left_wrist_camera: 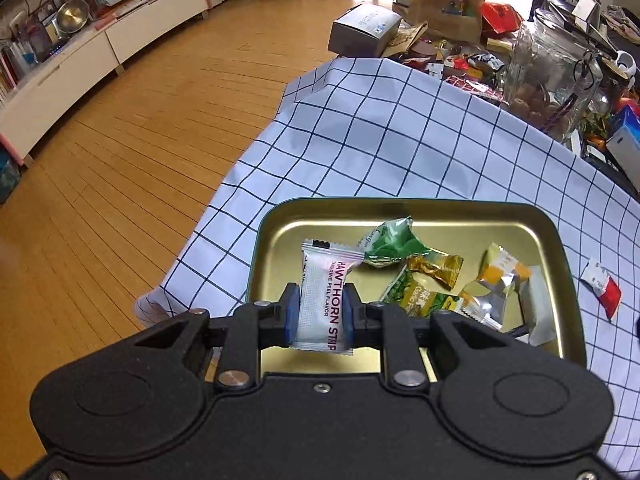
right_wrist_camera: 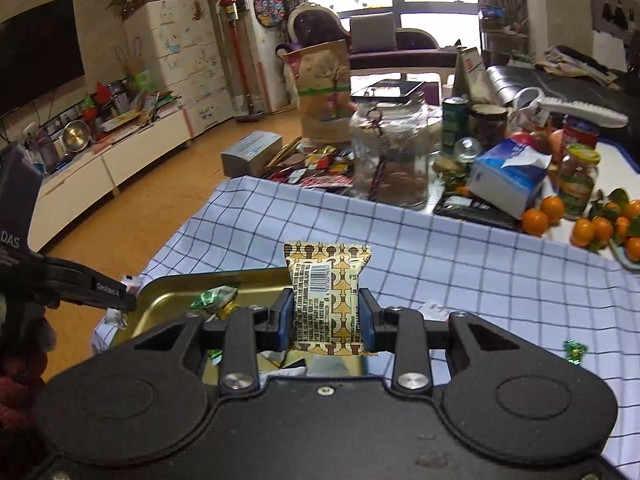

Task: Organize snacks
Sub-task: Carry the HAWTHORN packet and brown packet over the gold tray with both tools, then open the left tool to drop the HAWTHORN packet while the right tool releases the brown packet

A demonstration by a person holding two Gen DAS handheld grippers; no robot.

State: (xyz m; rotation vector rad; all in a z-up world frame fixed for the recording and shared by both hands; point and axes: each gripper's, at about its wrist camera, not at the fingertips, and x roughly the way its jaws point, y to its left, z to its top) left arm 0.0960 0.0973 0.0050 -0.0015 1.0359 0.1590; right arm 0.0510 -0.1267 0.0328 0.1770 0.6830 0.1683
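My left gripper (left_wrist_camera: pixel 320 314) is shut on a white hawthorn strip packet (left_wrist_camera: pixel 322 280) and holds it over the near left part of a gold metal tray (left_wrist_camera: pixel 276 216). Several wrapped snacks lie in the tray, among them a green packet (left_wrist_camera: pixel 390 244) and a yellow and silver one (left_wrist_camera: pixel 500 276). My right gripper (right_wrist_camera: pixel 326 318) is shut on a gold and brown patterned packet (right_wrist_camera: pixel 326 280), held upright above the tray's right edge (right_wrist_camera: pixel 168 292). The left gripper (right_wrist_camera: pixel 116 294) shows at the left of the right wrist view.
A red and white packet (left_wrist_camera: pixel 602 290) lies on the checked cloth (left_wrist_camera: pixel 380 132) right of the tray. A small green candy (right_wrist_camera: pixel 574 350) lies on the cloth at right. A glass jar (right_wrist_camera: pixel 390 152), a tissue box (right_wrist_camera: pixel 508 176), oranges (right_wrist_camera: pixel 600 228) and clutter stand at the table's far side.
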